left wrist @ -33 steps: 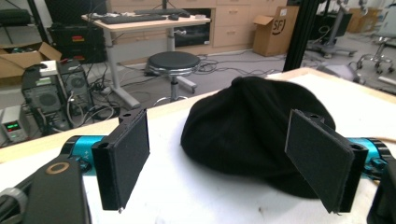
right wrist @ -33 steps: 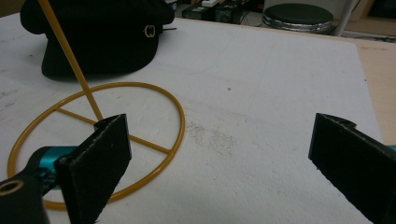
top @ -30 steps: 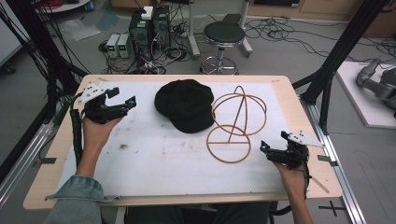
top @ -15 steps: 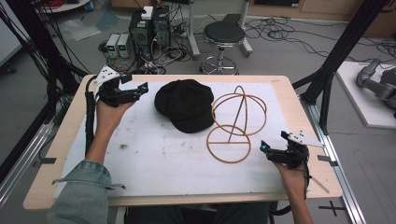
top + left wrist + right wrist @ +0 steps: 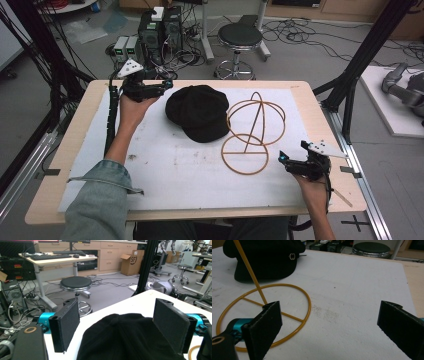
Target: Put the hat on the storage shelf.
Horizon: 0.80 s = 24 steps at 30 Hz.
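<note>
Left gripper (image 5: 162,86) has swung up and in from the table's left edge over the last second and now sits at the hat's 10 o'clock, jaws wide apart, nothing between them. Right gripper (image 5: 285,161) hasn't shifted: parked at the board's 4 o'clock, jaws also spread and empty, just off the stand's base ring.

Near to far:
- Right gripper, closest, on the white mat (image 5: 165,170); mat looks matte, slightly scuffed.
- Stand (image 5: 248,134): thin yellow wire, flat base ring with crossbars, a slanted post, a domed hoop cage on top. Looks stiff and light, smooth, likely to slide or tip if nudged; steady it at the base ring or post.
- Hat (image 5: 199,111): mid-table, touching the stand's left side, at the stand's 10 o'clock. Black, soft fabric, rounded crown, short brim, small metal ring on the front in the right gripper view (image 5: 292,256). Probably light and floppy, not fragile, will crumple under a pinch; the brim or crown edge is the best hold.
- Left gripper view: hat crown (image 5: 130,340) lies between and just ahead of the pads.
- Stool (image 5: 240,36) on the floor beyond.
</note>
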Motion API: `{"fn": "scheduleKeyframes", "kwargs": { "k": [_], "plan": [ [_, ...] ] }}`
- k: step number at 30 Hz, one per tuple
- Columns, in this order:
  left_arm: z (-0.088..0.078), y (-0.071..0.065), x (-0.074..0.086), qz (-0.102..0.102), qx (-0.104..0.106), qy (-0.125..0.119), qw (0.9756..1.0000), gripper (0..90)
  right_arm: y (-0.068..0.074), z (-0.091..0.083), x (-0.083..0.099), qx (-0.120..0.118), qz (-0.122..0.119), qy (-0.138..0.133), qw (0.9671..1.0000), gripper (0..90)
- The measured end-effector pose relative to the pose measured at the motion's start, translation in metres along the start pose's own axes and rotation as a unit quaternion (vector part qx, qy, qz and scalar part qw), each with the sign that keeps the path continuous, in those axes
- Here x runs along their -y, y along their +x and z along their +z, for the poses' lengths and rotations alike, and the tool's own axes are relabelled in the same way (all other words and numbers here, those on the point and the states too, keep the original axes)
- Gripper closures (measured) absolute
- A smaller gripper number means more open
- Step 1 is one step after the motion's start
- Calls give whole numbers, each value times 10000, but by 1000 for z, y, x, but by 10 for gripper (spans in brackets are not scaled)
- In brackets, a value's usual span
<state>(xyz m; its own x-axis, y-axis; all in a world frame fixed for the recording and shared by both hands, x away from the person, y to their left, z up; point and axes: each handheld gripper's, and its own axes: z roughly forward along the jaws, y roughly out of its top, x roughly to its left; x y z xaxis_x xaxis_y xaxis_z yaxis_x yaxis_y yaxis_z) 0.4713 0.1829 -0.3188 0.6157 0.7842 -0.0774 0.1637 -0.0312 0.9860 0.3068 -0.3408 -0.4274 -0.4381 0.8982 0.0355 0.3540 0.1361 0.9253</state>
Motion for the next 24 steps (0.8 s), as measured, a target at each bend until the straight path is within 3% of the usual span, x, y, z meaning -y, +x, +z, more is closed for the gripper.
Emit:
{"fn": "scheduleKeyframes", "kwargs": {
  "k": [12, 21, 24],
  "plan": [
    [33, 1, 12, -156, 156, 6, 9998, 218, 0, 0, 0, 1, 7, -9, 10000, 54],
    [61, 1, 29, -206, 227, 198, 9993, 218, 0, 0, 1, -15, 19, -20, 10000, 54],
    [68, 3, 35, -314, 250, 217, 9990, 218, 0, -1, 1, -30, 3, 0, 10000, 54]
  ]
}}
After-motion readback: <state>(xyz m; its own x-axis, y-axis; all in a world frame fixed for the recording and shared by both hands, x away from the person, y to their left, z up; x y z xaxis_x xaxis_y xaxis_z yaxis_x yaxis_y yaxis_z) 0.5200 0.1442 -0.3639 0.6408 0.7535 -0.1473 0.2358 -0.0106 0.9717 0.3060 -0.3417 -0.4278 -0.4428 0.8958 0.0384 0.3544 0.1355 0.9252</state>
